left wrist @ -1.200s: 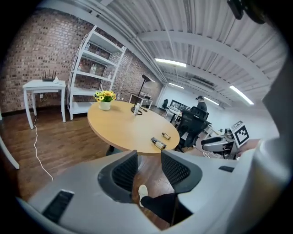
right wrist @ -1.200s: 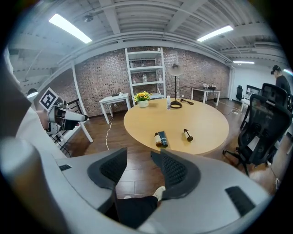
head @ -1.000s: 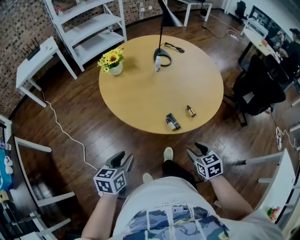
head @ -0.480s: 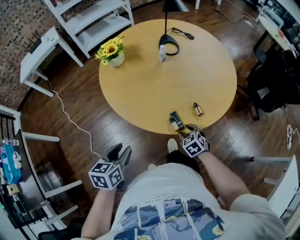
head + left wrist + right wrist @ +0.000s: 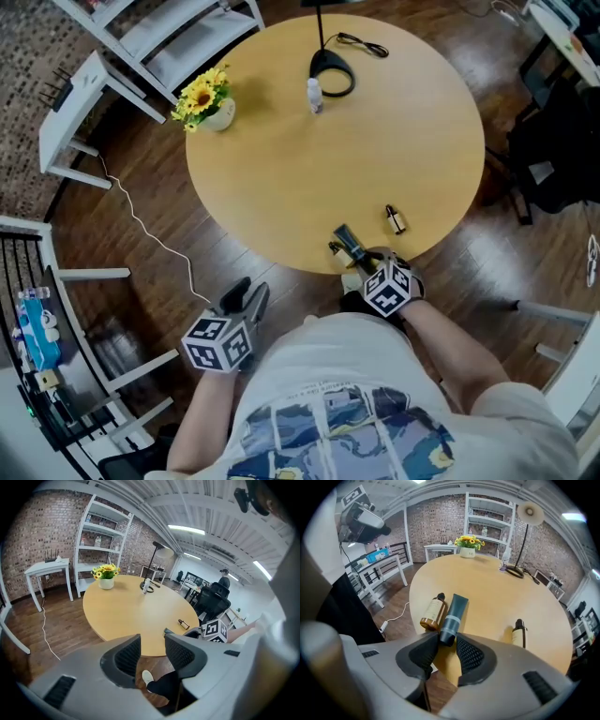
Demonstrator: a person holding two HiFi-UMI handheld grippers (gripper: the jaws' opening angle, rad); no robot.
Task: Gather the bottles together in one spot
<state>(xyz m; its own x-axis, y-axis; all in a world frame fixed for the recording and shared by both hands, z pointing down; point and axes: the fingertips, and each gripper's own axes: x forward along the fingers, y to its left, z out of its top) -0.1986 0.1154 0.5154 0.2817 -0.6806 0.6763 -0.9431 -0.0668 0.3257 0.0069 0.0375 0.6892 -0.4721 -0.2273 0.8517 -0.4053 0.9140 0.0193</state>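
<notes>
At table (image 5: 487, 588) edge, tube (image 5: 453, 613) just beside bottle (image 5: 433, 612)

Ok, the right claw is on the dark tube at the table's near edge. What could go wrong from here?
1. The right claw has just been closing and grips only the near end of the dark tube. Once lifted, the tube may swing down or slip out.
2. The amber bottle lies close beside the tube, near the edge of the table. Dragging the tube sideways could roll it onto the floor.
</notes>
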